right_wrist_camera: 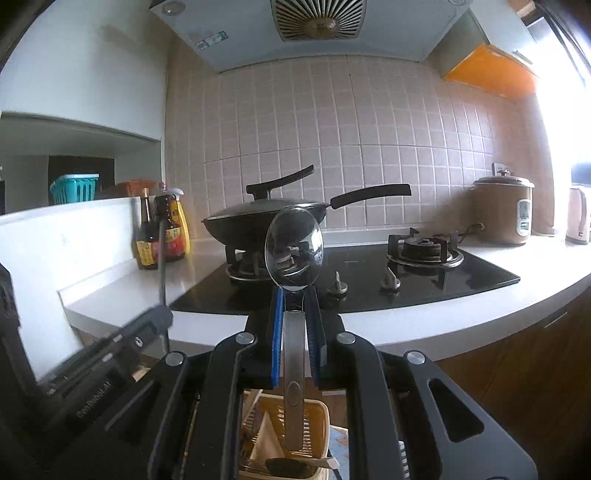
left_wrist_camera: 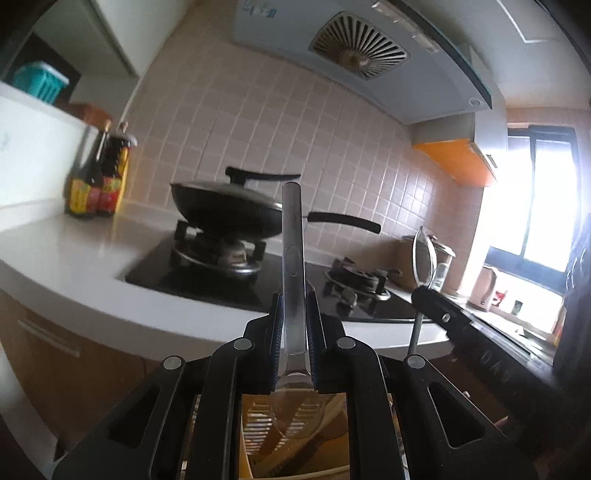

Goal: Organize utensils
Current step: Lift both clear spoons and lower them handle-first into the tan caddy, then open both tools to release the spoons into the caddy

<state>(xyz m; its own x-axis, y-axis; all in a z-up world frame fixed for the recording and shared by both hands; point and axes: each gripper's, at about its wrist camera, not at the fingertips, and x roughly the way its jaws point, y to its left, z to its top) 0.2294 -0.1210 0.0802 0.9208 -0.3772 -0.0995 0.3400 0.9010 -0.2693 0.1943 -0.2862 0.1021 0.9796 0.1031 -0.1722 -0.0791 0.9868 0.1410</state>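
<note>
My left gripper [left_wrist_camera: 294, 301] is shut on a steel spoon [left_wrist_camera: 291, 236]. Its handle stands up past the fingertips and its bowl hangs below the pads. My right gripper [right_wrist_camera: 294, 295] is shut on a second steel spoon [right_wrist_camera: 294, 247], bowl up and handle running down toward the camera. A yellow utensil basket [right_wrist_camera: 319, 417] sits beneath both grippers, holding several utensils; it also shows in the left wrist view as the yellow basket [left_wrist_camera: 258, 424]. Each gripper appears in the other's view: the right gripper [left_wrist_camera: 423, 295] at the right, the left gripper [right_wrist_camera: 162, 317] at the left.
A black gas hob [right_wrist_camera: 369, 266] is set in the white counter [right_wrist_camera: 406, 325]. A lidded black wok [right_wrist_camera: 266, 218] sits on its left burner. Sauce bottles [right_wrist_camera: 162, 232] stand at the left, a rice cooker [right_wrist_camera: 502, 210] and kettle [right_wrist_camera: 578, 214] at the right. A range hood [right_wrist_camera: 317, 22] hangs overhead.
</note>
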